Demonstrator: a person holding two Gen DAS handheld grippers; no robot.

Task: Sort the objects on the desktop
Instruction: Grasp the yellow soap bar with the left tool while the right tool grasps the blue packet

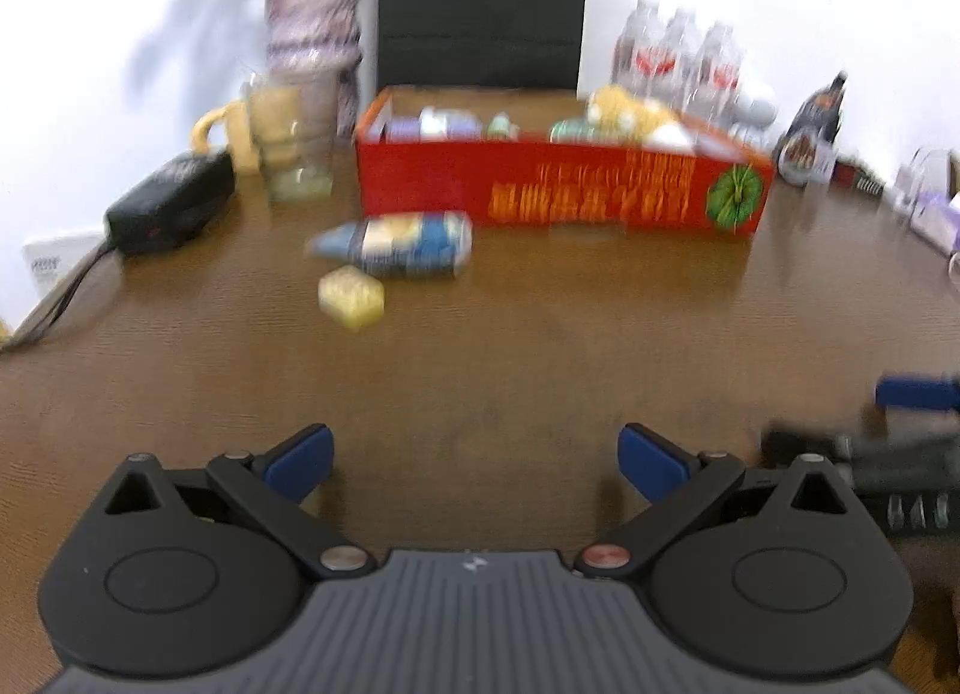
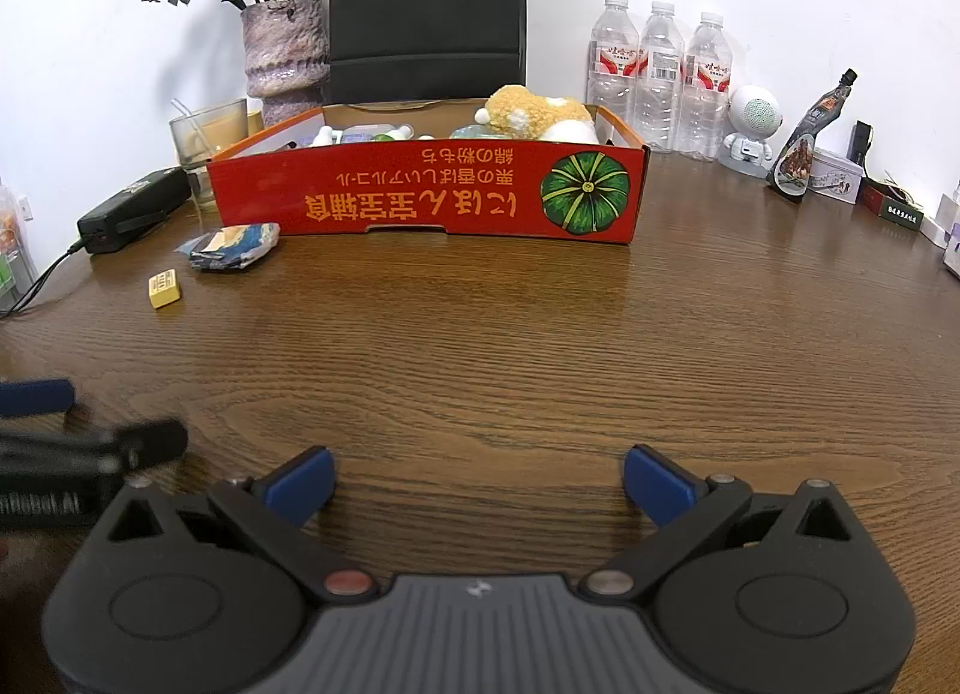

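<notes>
Two things lay loose just before the red box (image 2: 426, 196): a blue packet (image 2: 231, 247) and a yellow block (image 2: 164, 288). Both grippers (image 1: 474, 463) (image 2: 479, 487) hovered empty, fingers wide; the left should square up over the block.

left-wrist view blurred; blue packet (image 1: 393, 245) print unreadable.

Both wrist cams sit low over the wooden table (image 2: 540, 346), facing the back wall, side by side. Left view is motion-blurred. Both share the red cardboard box (image 1: 558, 187) (image 2: 420, 196), blue snack packet (image 1: 396, 244) (image 2: 231, 247), yellow block (image 1: 351, 296) (image 2: 164, 287). Each catches the other gripper at its edge.
</notes>
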